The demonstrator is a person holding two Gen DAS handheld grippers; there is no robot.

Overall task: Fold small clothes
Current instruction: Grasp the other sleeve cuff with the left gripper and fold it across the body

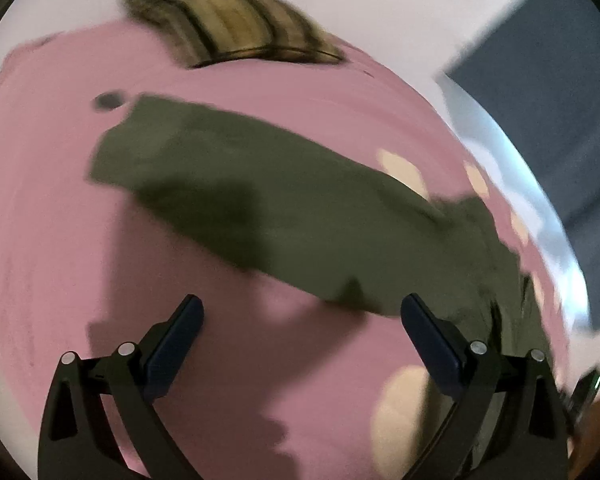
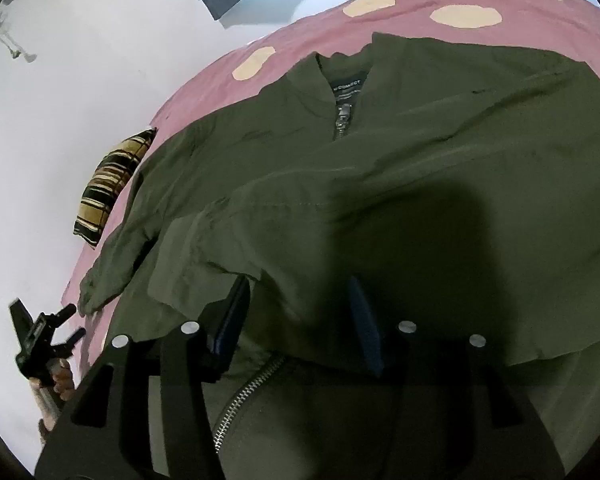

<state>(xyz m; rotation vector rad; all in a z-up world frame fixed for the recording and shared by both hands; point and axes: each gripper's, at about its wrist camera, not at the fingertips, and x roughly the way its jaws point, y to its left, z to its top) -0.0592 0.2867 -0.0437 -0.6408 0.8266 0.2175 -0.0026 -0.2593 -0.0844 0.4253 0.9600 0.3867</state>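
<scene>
Mid-fold, our right gripper point(image 2: 300, 320) stands released over the olive jacket point(image 2: 380, 160); our left gripper point(image 1: 302, 320), also released, must next grasp the sleeve point(image 1: 220, 184).

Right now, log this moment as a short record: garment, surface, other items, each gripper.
garment: green jacket, zipper partly open, one sleeve spread toward the pillow
surface: pink bedsheet with cream spots
other items: striped pillow at the sheet's edge
left gripper: open, empty, over bare sheet
right gripper: open over the jacket
</scene>
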